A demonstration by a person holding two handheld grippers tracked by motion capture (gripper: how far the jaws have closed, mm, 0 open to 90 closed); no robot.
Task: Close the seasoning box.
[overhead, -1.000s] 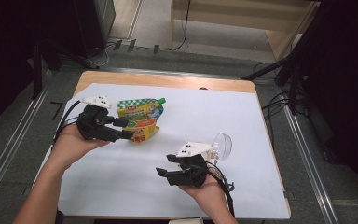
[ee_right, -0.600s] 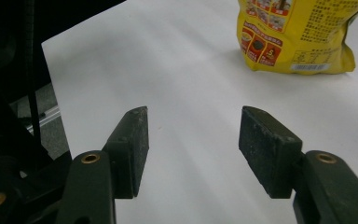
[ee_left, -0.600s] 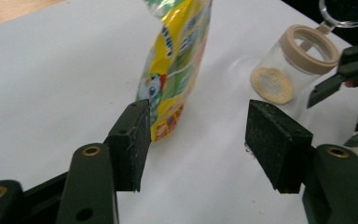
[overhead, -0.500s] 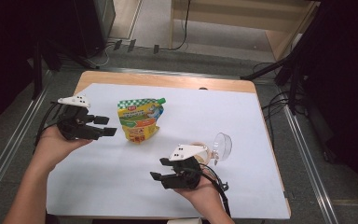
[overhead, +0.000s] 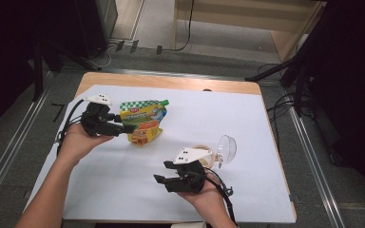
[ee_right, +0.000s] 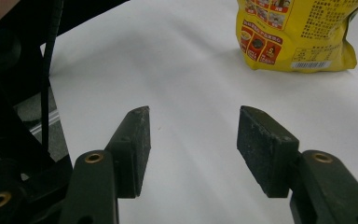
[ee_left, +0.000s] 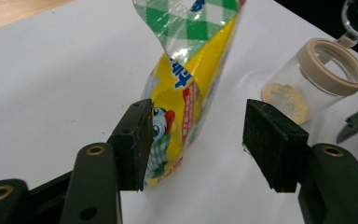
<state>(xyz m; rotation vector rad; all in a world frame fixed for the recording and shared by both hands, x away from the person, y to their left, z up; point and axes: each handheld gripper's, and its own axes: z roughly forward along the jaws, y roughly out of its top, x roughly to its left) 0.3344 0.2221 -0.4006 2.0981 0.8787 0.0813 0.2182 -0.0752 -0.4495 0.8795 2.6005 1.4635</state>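
A yellow spout pouch (overhead: 142, 121) with a green checked top stands on the white sheet. In the left gripper view the pouch (ee_left: 186, 88) sits between the jaws of my left gripper (ee_left: 196, 135). The jaws have just been closing. The left pad (ee_left: 137, 140) is right at the pouch's side, and the right pad (ee_left: 270, 140) stands clear of it. From the high view, the left gripper (overhead: 128, 127) points right at the pouch. My right gripper (overhead: 159, 180) is open near the front, pointing left with nothing between its jaws (ee_right: 193, 135). Its view shows the pouch (ee_right: 298, 32) farther off.
A clear jar (overhead: 204, 154) with a tan rim lies beside my right hand, its hinged clear lid (overhead: 226, 148) flipped open; it also appears as the jar (ee_left: 331, 70) in the left gripper view. The white sheet (overhead: 247, 123) covers a wooden table (overhead: 171, 81).
The left gripper drew away to the left of the pouch, then came back right and down around it. The right gripper has hardly moved.
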